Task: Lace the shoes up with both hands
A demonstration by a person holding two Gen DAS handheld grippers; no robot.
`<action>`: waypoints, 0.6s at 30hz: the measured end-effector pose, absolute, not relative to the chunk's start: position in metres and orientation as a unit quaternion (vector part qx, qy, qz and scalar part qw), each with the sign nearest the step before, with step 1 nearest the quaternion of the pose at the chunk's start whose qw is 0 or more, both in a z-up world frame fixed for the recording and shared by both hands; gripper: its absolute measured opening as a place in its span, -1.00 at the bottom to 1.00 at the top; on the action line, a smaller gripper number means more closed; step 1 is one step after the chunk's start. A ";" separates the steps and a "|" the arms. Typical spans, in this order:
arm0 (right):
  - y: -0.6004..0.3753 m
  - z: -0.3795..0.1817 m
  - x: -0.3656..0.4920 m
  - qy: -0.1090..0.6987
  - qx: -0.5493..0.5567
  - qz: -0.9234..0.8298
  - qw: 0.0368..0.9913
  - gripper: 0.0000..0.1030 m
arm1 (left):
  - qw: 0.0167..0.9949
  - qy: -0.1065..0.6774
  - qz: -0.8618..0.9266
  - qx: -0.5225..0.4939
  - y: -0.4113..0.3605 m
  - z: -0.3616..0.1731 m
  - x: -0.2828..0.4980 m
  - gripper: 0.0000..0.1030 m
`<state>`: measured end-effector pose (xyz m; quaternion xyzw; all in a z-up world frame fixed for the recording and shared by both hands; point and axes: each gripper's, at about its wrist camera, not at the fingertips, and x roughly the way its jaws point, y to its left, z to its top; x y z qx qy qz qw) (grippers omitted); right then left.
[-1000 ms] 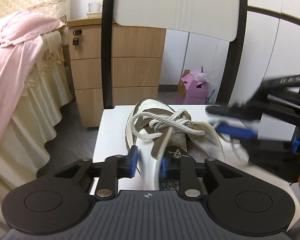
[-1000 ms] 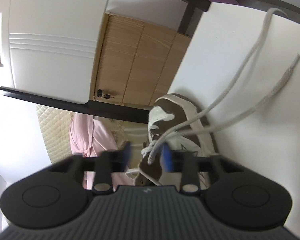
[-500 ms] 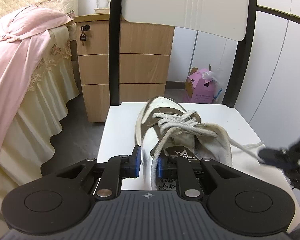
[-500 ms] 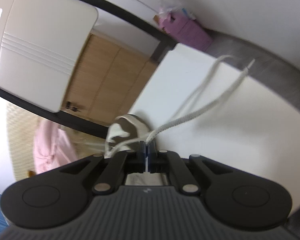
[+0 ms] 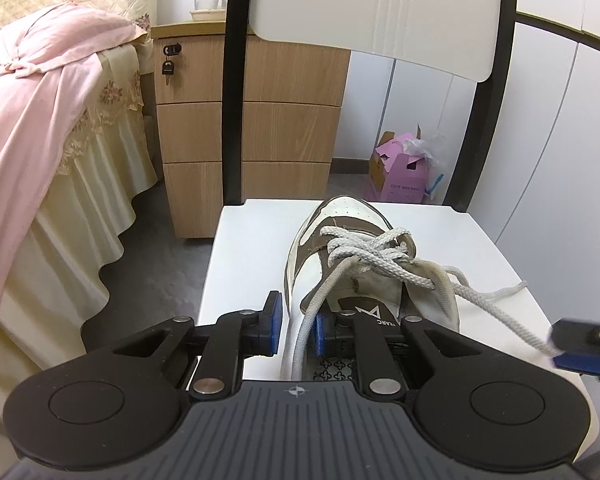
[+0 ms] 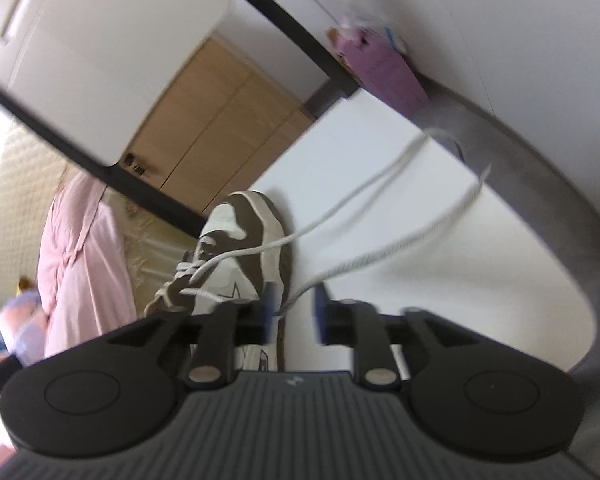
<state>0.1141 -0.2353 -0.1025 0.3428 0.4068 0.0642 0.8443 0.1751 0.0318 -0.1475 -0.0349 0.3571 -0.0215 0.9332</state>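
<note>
Brown-white shoe (image 5: 352,264) sits on white chair seat (image 5: 252,256), toe at 12 o'clock. Left gripper (image 5: 297,322) stands a little apart around lace (image 5: 312,320), grip unclear. Right gripper (image 6: 292,306) just opening, lace end loose between fingers.

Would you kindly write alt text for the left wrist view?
A brown-and-white shoe sits on a white chair seat, one white lace running between the left hand-held gripper pads. The right hand-held gripper enters at the right edge by another lace strand.
</note>
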 end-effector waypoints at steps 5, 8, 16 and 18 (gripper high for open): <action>-0.239 -0.079 0.104 0.374 0.289 0.097 0.876 0.01 | 0.930 0.364 -0.023 -0.038 0.029 -0.151 0.175 -0.64; -0.245 -0.073 0.105 0.350 0.327 0.118 0.870 0.30 | 0.931 0.361 -0.024 -0.047 0.030 -0.151 0.172 -0.64; -0.237 -0.078 0.149 0.322 0.398 0.177 0.841 0.46 | 0.936 0.343 -0.052 -0.059 0.038 -0.147 0.161 -0.43; -0.239 -0.091 0.160 0.324 0.420 0.176 0.829 0.46 | 0.939 0.335 -0.057 -0.058 0.041 -0.145 0.158 0.06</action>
